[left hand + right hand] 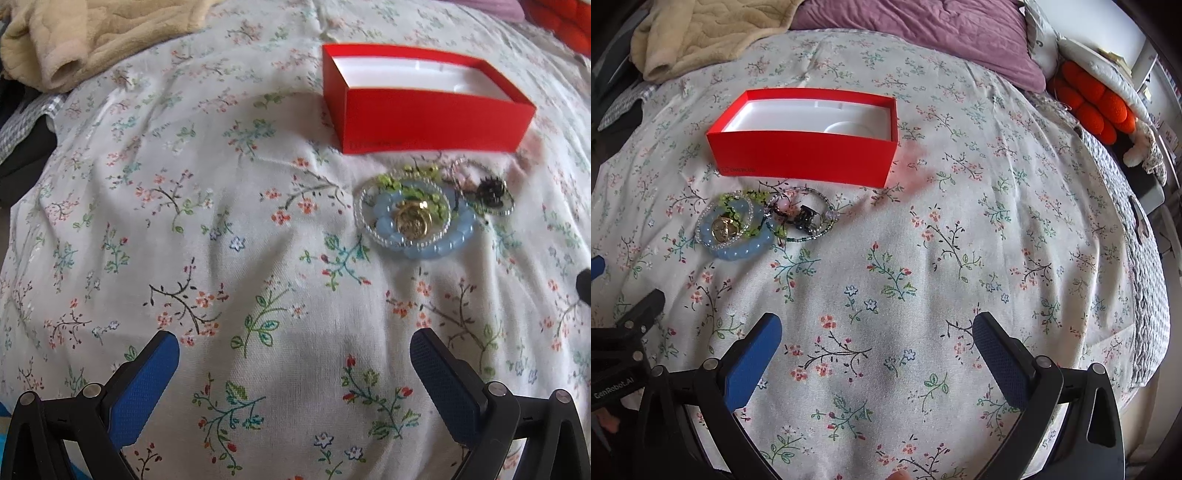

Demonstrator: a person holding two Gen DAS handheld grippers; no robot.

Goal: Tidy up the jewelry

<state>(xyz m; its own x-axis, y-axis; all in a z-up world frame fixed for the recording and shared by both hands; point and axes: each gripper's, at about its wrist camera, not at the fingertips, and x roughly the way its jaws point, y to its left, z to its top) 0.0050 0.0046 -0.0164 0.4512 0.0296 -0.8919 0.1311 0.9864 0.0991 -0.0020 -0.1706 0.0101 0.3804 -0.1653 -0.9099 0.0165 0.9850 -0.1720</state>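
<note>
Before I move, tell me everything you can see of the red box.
The red box is an open, lidless rectangular carton, cardboard by its look, with a white moulded liner holding nothing. It sits upright on the floral sheet, with small print low on its near wall. The jewelry pile lies just in front; contact is unclear.

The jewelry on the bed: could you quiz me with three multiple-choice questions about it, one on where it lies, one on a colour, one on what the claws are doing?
1. Where does the jewelry pile lie?
A. inside the box
B. on the sheet in front of the box
C. on the purple pillow

2. What colour is the box outside?
A. red
B. green
C. black

3. How are the two claws?
A. both open and empty
B. both shut on beads
C. one holds the box

Answers: 1 B, the pile sits on the floral sheet just short of the box, whose white inside is bare. 2 A, its walls are red. 3 A, the left claw and right claw show spread blue fingers with only sheet between.
</note>
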